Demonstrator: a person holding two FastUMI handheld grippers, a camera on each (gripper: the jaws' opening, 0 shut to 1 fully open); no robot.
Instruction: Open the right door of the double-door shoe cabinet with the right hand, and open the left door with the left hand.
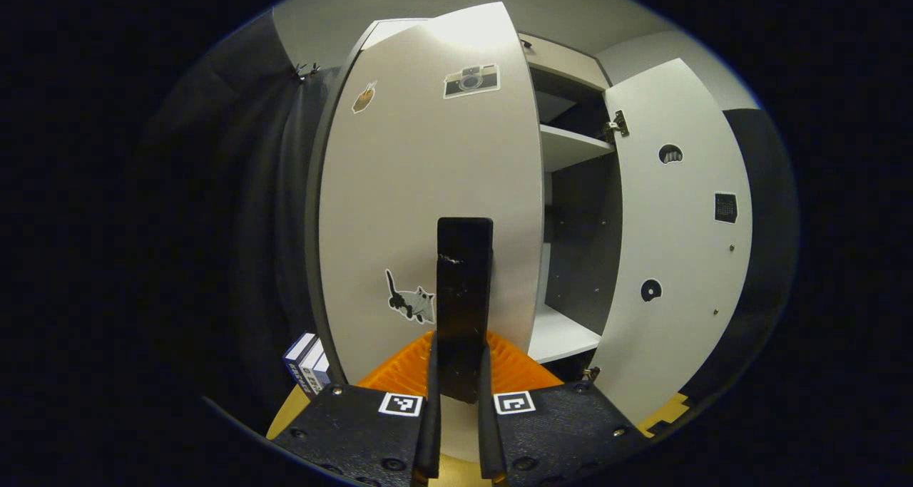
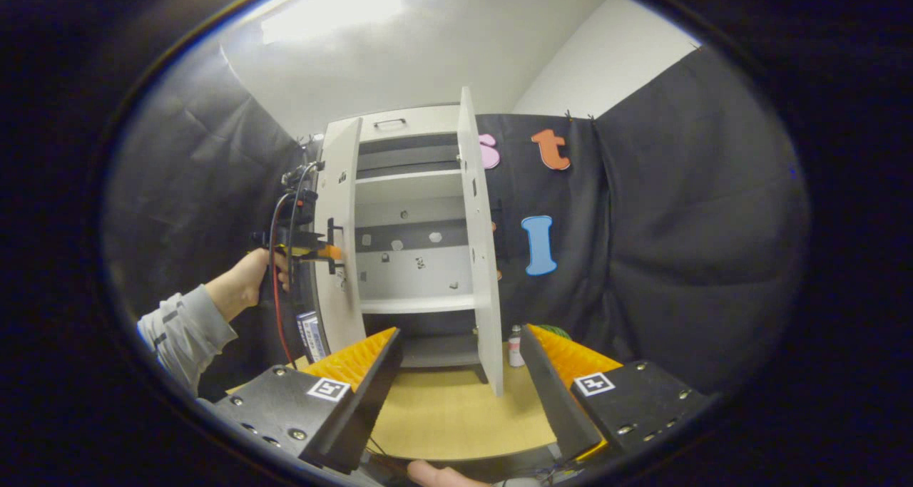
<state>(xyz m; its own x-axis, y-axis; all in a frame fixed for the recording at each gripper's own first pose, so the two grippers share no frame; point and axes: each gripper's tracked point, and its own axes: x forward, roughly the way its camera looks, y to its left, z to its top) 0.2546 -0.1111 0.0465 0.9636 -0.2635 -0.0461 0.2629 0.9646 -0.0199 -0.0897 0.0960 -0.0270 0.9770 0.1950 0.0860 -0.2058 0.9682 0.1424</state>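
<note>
The white shoe cabinet (image 2: 414, 209) stands on a wooden table, both doors swung out. In the left gripper view its left door (image 1: 421, 187), marked with stickers, is close in front. My left gripper (image 1: 461, 362) is shut on that door's black vertical handle (image 1: 464, 280). In the right gripper view a hand holds the left gripper (image 2: 329, 252) against the left door (image 2: 339, 259). The right door (image 2: 481, 259) (image 1: 677, 244) stands wide open, edge toward me. My right gripper (image 2: 458, 336) is open, back from the cabinet, nothing between its fingers.
Bare shelves (image 2: 417, 303) show inside the cabinet. A small bottle (image 2: 515, 346) and a green object (image 2: 551, 328) sit on the table (image 2: 442, 412) right of the open door. Small boxes (image 1: 308, 362) stand left of the cabinet's base. Black cloth walls surround the booth.
</note>
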